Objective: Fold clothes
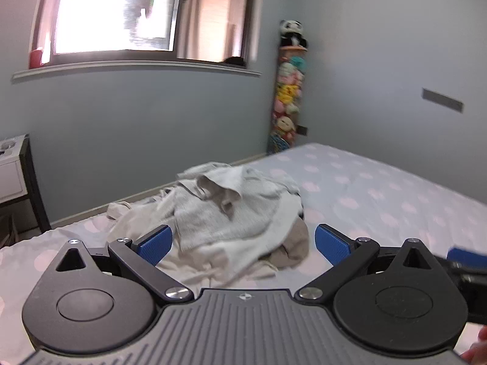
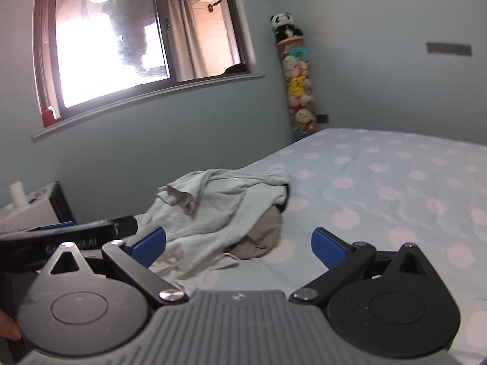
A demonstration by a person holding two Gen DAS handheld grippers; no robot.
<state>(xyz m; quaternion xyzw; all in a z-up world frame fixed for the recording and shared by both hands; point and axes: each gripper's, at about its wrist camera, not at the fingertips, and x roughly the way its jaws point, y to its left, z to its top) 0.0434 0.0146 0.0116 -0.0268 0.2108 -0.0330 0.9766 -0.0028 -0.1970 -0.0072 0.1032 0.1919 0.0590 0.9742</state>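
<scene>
Ahead of us, the bed (image 1: pixel 380 188), in a pale sheet with pink dots, fills the lower half of both views. On it, toward the window (image 1: pixel 127 15) side, lies the pile of clothes (image 1: pixel 231 213): a light grey garment heaped on top, a cream one spread beneath it, a tan one bunched at the pile's near right edge, all crumpled. In the far corner stands a tall tube (image 1: pixel 287 91) stuffed with soft toys, and a toy panda (image 1: pixel 292 32) sits on its top. A white nightstand (image 1: pixel 12 167) shows at the left edge.

We hold both tools level above the near edge of the bed, side by side, pointing at the pile. Our left gripper (image 1: pixel 242 245) has its blue fingers wide apart with nothing between them, and our right gripper (image 2: pixel 237 245) is spread just as wide, also bare.
</scene>
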